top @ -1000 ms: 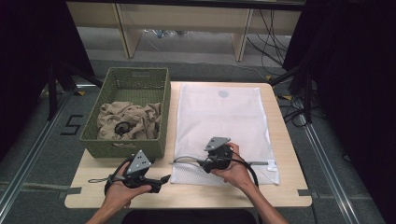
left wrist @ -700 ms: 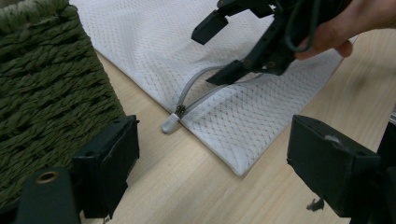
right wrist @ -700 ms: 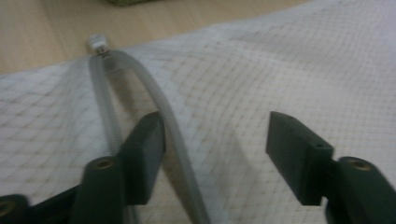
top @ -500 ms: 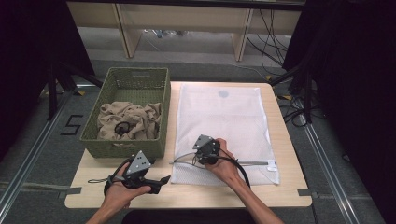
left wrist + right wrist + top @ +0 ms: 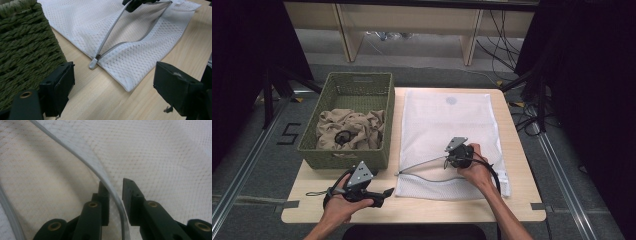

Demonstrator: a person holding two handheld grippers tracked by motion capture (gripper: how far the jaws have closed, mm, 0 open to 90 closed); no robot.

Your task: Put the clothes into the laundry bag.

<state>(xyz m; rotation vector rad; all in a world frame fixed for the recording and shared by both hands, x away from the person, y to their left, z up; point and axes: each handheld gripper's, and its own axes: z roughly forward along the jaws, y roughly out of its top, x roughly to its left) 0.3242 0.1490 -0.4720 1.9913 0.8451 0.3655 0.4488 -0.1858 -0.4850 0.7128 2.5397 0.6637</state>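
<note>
Zipper edge (image 5: 100, 167) between right tool (image 5: 115, 195) jaws

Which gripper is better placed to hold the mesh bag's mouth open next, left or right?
Right. The right gripper already has the upper zipper edge between its just-closing jaws, lifting the mesh bag open. The left gripper sits open beside the basket.
</note>
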